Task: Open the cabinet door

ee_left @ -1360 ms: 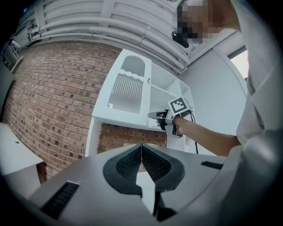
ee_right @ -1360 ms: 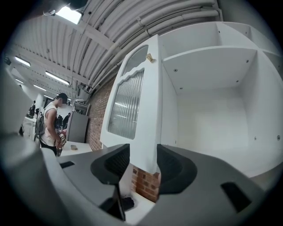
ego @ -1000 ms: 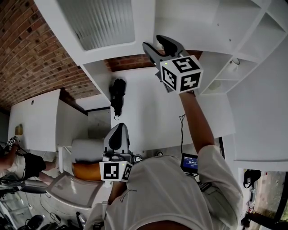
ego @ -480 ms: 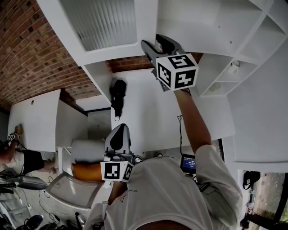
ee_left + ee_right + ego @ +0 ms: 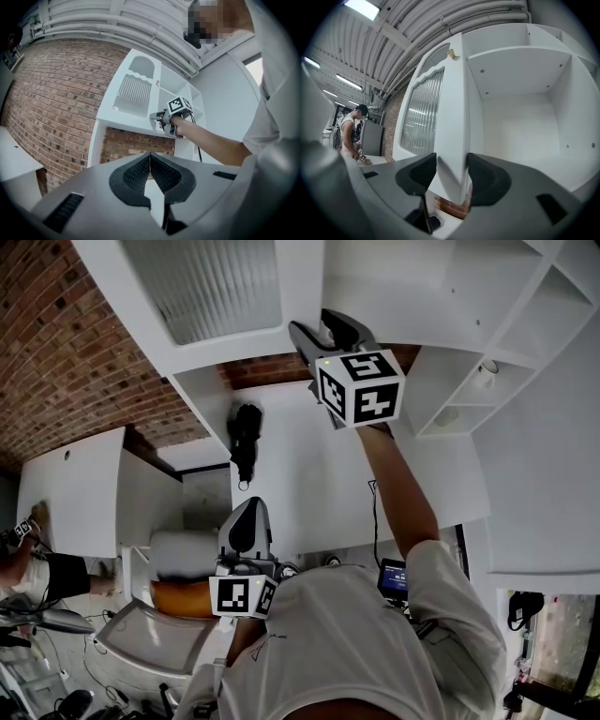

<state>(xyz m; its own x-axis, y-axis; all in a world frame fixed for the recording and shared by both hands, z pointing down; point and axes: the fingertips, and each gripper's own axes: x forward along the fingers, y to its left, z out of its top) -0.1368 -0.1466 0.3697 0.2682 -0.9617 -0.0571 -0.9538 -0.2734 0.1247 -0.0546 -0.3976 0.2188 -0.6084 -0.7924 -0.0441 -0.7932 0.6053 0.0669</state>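
Leftward and a little farther away was where the right gripper (image 5: 319, 332) had gone over the past second in the head view, its marker cube sliding that way along the white cabinet front, which suggested that the door was being swung outward on its hinge. Nearest the person's body, the left gripper (image 5: 242, 521) hung low and idle; its own view showed the two dark pads pressed together with nothing between them (image 5: 150, 164). Above it, the raised right arm carried the right gripper up to the cabinet door (image 5: 202, 287), a white panel with a ribbed glass pane. In the right gripper view the jaws (image 5: 452, 176) were clamped on the door's free edge (image 5: 450, 117), which ran up edge-on between the pads, the pane lying to the left. To the right of that edge the cabinet's interior (image 5: 520, 108) stood exposed, a bare white compartment under a shelf, so the door was already well off its frame. I judged the task to be mid-swing, with a continued pull along the door's arc needed to finish it; the thin edge could slip from the pads if the wrist failed to turn with the door. Farther off stood the brick wall (image 5: 56, 343).
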